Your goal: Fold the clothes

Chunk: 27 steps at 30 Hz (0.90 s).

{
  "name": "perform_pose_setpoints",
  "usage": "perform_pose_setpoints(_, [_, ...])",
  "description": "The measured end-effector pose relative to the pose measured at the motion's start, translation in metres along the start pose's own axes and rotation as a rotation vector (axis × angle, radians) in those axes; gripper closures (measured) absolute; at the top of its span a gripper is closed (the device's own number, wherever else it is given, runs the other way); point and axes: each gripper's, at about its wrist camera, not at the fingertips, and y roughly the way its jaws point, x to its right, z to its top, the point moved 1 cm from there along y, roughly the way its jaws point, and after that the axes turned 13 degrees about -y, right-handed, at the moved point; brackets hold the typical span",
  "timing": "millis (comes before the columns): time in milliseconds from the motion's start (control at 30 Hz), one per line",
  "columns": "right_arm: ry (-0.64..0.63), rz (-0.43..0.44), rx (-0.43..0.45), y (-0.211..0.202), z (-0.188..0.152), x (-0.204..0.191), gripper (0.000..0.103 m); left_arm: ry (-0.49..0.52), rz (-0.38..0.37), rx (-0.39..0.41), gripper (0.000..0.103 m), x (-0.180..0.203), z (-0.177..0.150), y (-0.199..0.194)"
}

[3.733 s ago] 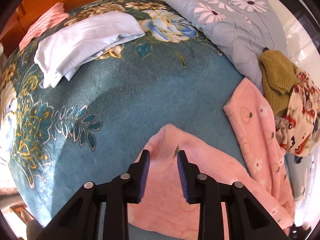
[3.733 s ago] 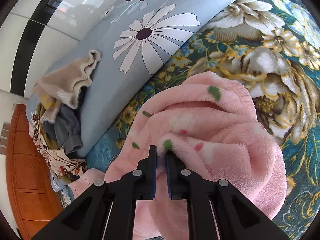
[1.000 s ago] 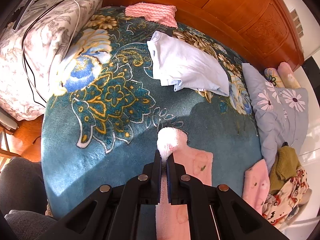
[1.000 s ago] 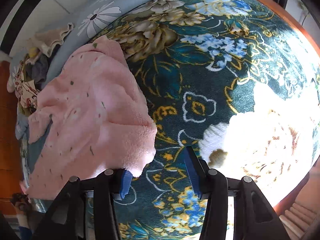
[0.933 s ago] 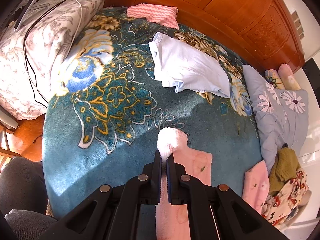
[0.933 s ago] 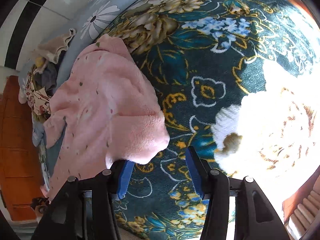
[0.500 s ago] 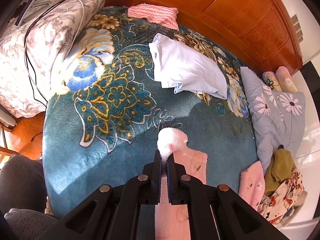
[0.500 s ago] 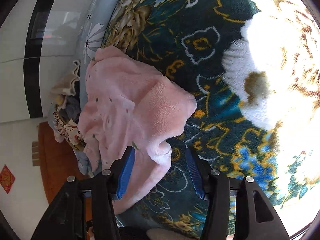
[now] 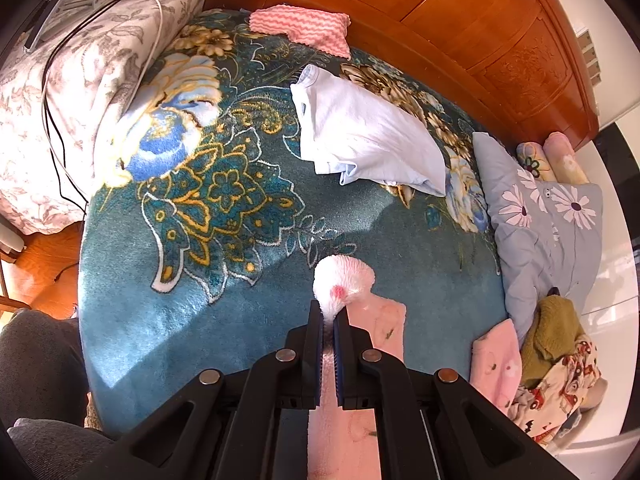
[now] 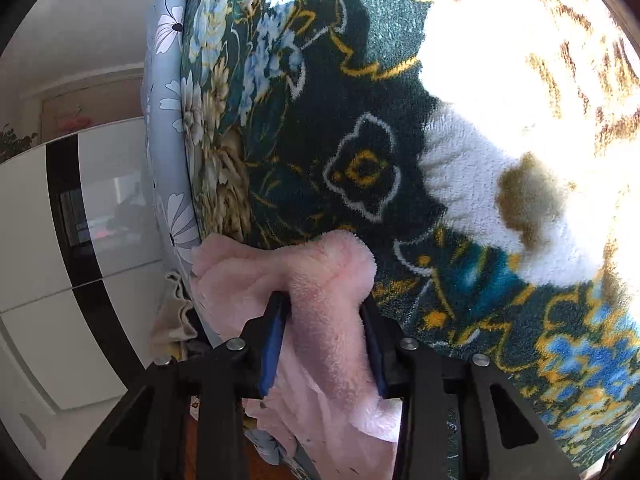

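Note:
A pink fleece garment (image 9: 380, 316) lies on the teal flowered blanket (image 9: 208, 264). My left gripper (image 9: 328, 314) is shut on one of its corners, and a fluffy tuft sticks out past the fingertips. In the right wrist view the same pink garment (image 10: 320, 264) hangs bunched at the blanket's (image 10: 360, 120) edge. My right gripper (image 10: 324, 308) has a thick fold of it between its blue pads. Its jaws are closing and the fleece fills the gap from pad to pad.
A folded light blue shirt (image 9: 368, 140) and a pink zigzag cloth (image 9: 300, 28) lie near the wooden headboard (image 9: 480, 20). A grey daisy pillow (image 9: 548, 220) and a heap of clothes (image 9: 560, 356) sit right. A cabled floral pillow (image 9: 80, 64) lies left. A person's dark trouser leg (image 9: 36, 360) shows bottom left.
My right gripper rolled, sank to the garment's edge, and its jaws narrowed around a pink fold that was beside them before. My left gripper kept still, holding its corner.

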Motion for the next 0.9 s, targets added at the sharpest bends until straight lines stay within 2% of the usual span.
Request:
perform_pose_setpoints(67, [-0.089, -0.037, 0.016, -0.008, 0.008, -0.019, 0.091, 0.005, -0.002, -0.001, 0.098, 0.001, -0.001, 0.0])
perform_pose_setpoints(100, [-0.134, -0.056, 0.024, -0.012, 0.012, -0.028, 0.092, 0.008, -0.005, -0.001, 0.098, 0.002, -0.001, 0.0])
perform_pose_setpoints(233, [-0.439, -0.164, 0.131, -0.044, 0.017, -0.085, 0.094, 0.009, -0.007, -0.009, 0.098, 0.002, -0.001, 0.002])
perform_pose_setpoints(333, [-0.609, -0.302, 0.153, -0.049, 0.015, -0.102, 0.094, 0.011, -0.003, -0.018, 0.098, 0.003, -0.002, 0.004])
perform_pose_setpoints(433, [-0.588, -0.39, 0.118, -0.038, 0.011, -0.079, 0.094, 0.021, 0.003, -0.02, 0.098, 0.004, -0.002, 0.005])
perform_pose_setpoints(533, [-0.477, -0.413, 0.077, -0.026, 0.01, -0.046, 0.093, 0.02, 0.016, -0.035, 0.098, 0.003, -0.002, 0.008])
perform_pose_setpoints(633, [-0.445, -0.449, 0.051, -0.022, 0.008, -0.03, 0.091, 0.008, 0.019, -0.049, 0.098, 0.002, -0.002, 0.011])
perform_pose_setpoints(700, [-0.446, -0.449, 0.051, -0.026, 0.009, -0.028, 0.079, 0.01, 0.011, -0.05, 0.098, 0.003, -0.003, 0.01])
perform_pose_setpoints(767, [-0.456, -0.441, 0.057, -0.034, 0.012, -0.031, 0.073, 0.016, 0.006, -0.047, 0.097, 0.004, -0.003, 0.009])
perform_pose_setpoints(867, [-0.476, -0.429, 0.078, -0.049, 0.018, -0.042, 0.066, -0.006, 0.0, -0.038, 0.086, 0.002, 0.001, 0.008])
perform_pose_setpoints(900, [-0.48, -0.429, 0.095, -0.056, 0.022, -0.045, 0.064, -0.013, -0.01, -0.035, 0.073, 0.002, 0.001, 0.008])
